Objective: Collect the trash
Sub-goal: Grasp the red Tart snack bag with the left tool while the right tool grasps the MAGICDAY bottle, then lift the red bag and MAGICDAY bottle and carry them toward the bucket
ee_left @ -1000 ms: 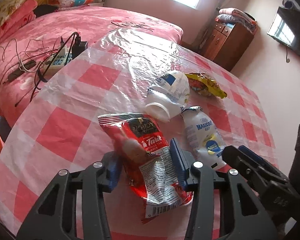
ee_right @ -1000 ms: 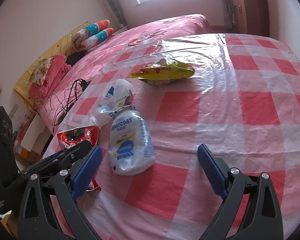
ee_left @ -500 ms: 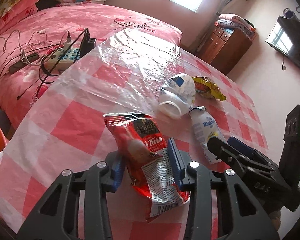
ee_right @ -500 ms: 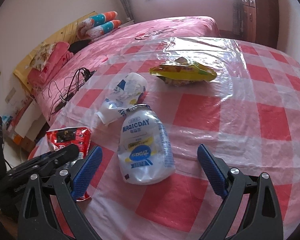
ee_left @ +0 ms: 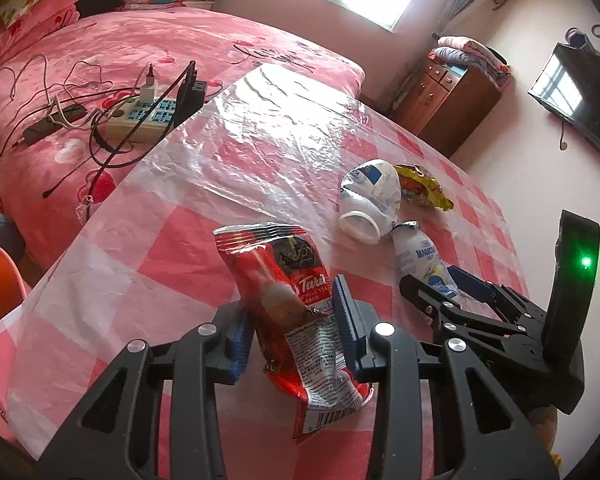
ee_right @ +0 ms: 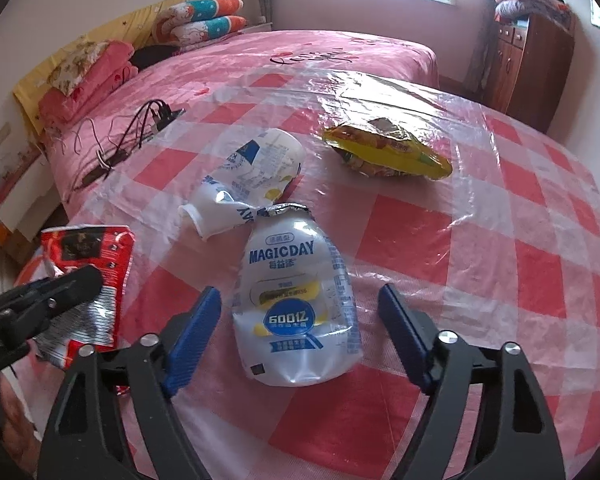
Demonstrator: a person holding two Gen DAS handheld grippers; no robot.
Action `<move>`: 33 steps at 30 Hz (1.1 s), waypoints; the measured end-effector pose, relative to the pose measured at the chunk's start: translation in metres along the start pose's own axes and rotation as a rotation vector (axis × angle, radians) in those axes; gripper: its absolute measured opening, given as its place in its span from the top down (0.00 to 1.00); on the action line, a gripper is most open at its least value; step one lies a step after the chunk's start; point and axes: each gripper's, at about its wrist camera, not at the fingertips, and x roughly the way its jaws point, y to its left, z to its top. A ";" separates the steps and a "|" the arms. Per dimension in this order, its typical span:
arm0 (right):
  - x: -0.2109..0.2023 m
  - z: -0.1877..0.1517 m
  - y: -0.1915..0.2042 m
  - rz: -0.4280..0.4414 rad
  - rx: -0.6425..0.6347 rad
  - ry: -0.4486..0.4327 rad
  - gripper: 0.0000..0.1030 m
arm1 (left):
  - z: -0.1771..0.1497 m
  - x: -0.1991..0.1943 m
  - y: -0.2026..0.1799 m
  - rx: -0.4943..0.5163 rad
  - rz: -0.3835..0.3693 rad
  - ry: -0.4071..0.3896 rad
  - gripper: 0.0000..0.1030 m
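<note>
Left gripper (ee_left: pixel 294 328): black two-finger tongs with blue ribbed pads, jaws closing on the crumpled red foil milk-tea sachet (ee_left: pixel 296 312), which is pinched at its waist and stands tilted, top edge towards 12 o'clock, lower end hanging towards 6 o'clock over the red-and-white checked plastic table cover (ee_left: pixel 100 264).

Right gripper (ee_right: pixel 300 336): same make, jaws closing yet well apart, nothing pressed. The flattened white MAGICDAY drink pouch (ee_right: pixel 296 312) is bracketed between the pads, a clear gap being left on either side. The pouch lies flat on the cover; its long axis runs 12 to 6 o'clock in the right wrist view, in line with the fingers, crimped neck at 12. The closing stroke is thus set across its short width. This pouch is judged the right hand's item, being the nearer.

Further items, uncollected:
- Squashed white paper cup with blue print (ee_right: pixel 248 176), at 11 o'clock of the pouch, touching its neck.
- Yellow crumpled snack wrapper (ee_right: pixel 384 152), at 1 o'clock, well apart.

No bin is seen in either view.
</note>
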 end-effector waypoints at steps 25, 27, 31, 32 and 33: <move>-0.021 -0.014 -0.001 0.083 0.070 -0.057 0.41 | -0.008 -0.032 0.038 -0.046 -0.048 -0.026 0.64; -0.024 -0.015 0.001 0.101 0.079 -0.062 0.41 | -0.008 -0.036 0.042 -0.052 -0.053 -0.032 0.64; -0.030 -0.015 0.008 0.148 0.093 -0.068 0.41 | -0.008 -0.045 0.049 -0.066 -0.060 -0.046 0.66; -0.033 -0.015 0.011 0.166 0.097 -0.068 0.41 | -0.008 -0.047 0.051 -0.070 -0.063 -0.048 0.67; -0.034 -0.015 0.013 0.175 0.098 -0.068 0.41 | -0.009 -0.049 0.054 -0.075 -0.064 -0.053 0.68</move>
